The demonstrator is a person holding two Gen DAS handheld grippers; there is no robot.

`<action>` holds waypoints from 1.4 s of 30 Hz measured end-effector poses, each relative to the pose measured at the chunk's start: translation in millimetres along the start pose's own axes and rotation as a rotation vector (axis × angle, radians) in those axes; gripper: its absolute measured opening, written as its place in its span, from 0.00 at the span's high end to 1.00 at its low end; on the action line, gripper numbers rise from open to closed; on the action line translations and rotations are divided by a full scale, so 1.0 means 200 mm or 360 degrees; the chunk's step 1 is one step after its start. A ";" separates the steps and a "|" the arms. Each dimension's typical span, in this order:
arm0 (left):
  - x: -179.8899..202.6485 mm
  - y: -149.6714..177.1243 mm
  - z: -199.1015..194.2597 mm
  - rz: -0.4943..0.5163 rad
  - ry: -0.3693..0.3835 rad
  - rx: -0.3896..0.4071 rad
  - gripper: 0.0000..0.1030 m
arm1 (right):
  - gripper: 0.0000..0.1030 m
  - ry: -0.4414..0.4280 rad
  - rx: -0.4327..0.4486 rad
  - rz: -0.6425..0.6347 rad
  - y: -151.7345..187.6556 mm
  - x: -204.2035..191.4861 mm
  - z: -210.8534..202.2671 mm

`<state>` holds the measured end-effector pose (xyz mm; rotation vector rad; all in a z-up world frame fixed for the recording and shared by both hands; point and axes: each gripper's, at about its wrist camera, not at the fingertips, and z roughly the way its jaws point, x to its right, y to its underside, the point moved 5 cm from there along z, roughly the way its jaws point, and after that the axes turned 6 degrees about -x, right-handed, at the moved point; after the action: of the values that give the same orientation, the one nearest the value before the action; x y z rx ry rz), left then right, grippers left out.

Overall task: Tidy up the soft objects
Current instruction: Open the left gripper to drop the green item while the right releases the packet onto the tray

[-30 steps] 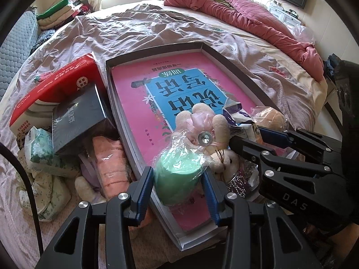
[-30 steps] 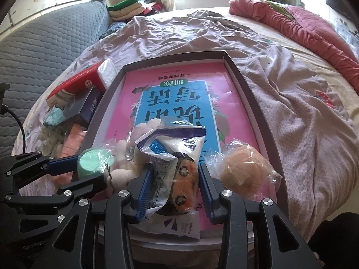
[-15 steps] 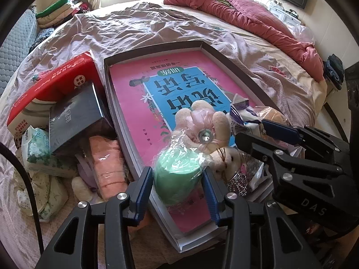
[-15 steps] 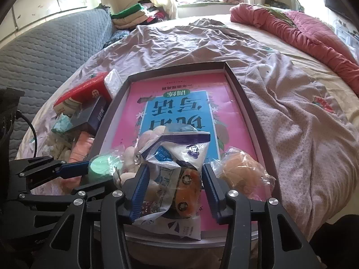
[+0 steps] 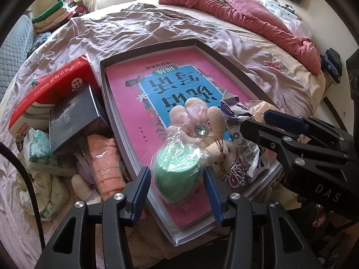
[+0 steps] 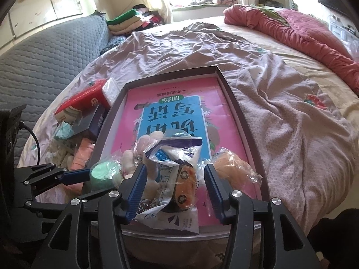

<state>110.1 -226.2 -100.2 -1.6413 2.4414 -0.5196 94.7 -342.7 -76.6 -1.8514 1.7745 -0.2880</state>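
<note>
**Both grippers easing open over bagged soft toys in the tray**

The shallow grey tray (image 5: 226, 67) lay on the bed (image 5: 157, 29), lined with a pink-and-blue book cover (image 5: 143, 103). Left gripper (image 5: 177, 189) straddled a green soft object in a clear bag (image 5: 177, 172) at the tray's near edge; jaws were opening, about half spread, the bag between them, blue pads just beside it with a small gap visible, so no grip. Just behind the green one sat a cream plush bunny with a pink bow (image 5: 197, 121), touching it.

Right gripper (image 6: 175, 188) straddled a white printed bag holding an orange toy (image 6: 177, 179) at the tray's near end; jaws were opening, roughly half spread, bag between them, clear of the right pad; contact at the left pad hard to tell. An orange plush in clear wrap (image 6: 233, 165) lay just right of it, inside the tray.

Left of the tray, on the bed: red box (image 5: 56, 87), dark box (image 5: 71, 118), peach towel roll (image 5: 105, 163), tissue packs (image 5: 40, 148).
</note>
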 end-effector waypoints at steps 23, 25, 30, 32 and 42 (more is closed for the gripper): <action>-0.02 0.03 -0.17 0.0037 -0.0133 0.0113 0.34 | 0.36 0.0064 0.0071 0.0015 -0.03 -0.02 -0.12; -0.02 0.03 -0.19 0.0038 -0.0142 0.0124 0.32 | 0.34 0.0060 0.0071 0.0015 -0.03 -0.02 -0.13; -0.03 0.04 -0.23 0.0031 -0.0153 0.0146 0.27 | 0.32 0.0077 0.0075 0.0005 -0.04 -0.04 -0.15; -0.03 0.05 -0.25 0.0025 -0.0160 0.0156 0.27 | 0.32 0.0084 0.0080 -0.0001 -0.04 -0.04 -0.16; -0.07 0.07 -0.32 -0.0003 -0.0207 0.0196 0.26 | 0.28 0.0112 0.0107 -0.0005 -0.05 -0.06 -0.22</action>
<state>82.5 -195.7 -46.5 -1.5766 2.2689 -0.5343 78.3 -341.3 -32.1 -1.8170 1.7866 -0.4139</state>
